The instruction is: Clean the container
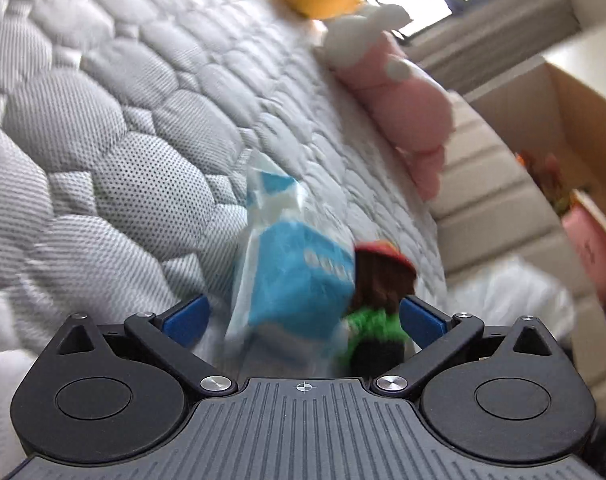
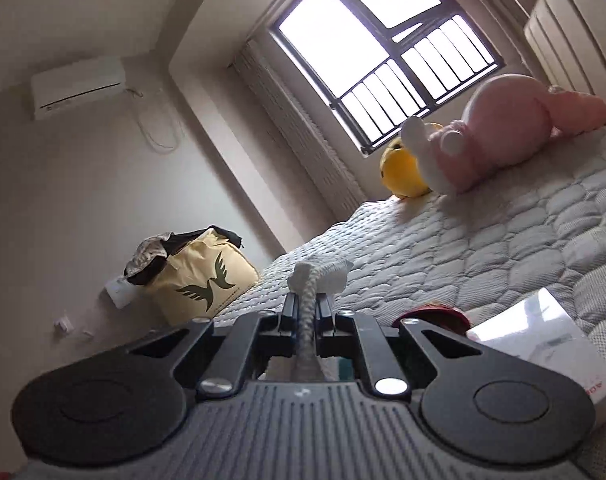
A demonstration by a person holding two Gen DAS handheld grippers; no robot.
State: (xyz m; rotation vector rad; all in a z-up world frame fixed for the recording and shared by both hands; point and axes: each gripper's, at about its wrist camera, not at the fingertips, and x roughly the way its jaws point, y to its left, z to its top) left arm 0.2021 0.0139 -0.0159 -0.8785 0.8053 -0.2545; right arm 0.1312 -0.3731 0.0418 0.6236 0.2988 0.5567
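The left gripper [image 1: 303, 316] has fingers apart around a blurred blue-and-white soft packet [image 1: 291, 276]; the right gripper [image 2: 306, 308] is clamped on a white woven cloth strip [image 2: 307, 308]; the unclamped packet may slip out.

We see open quilted mattress [image 1: 115, 128] left of the blue packet [image 1: 291, 276]; right of that packet a small figure [image 1: 377, 300] crowds in, and beyond it pink plush [image 1: 407, 108] blocks the edge.

The left gripper [image 1: 303, 316] stands spread wide over the quilted mattress [image 1: 103, 140]. Between its blue fingers [image 1: 187, 318] sit a blurred blue-and-white packet [image 1: 291, 280] and a red-capped doll [image 1: 379, 292].
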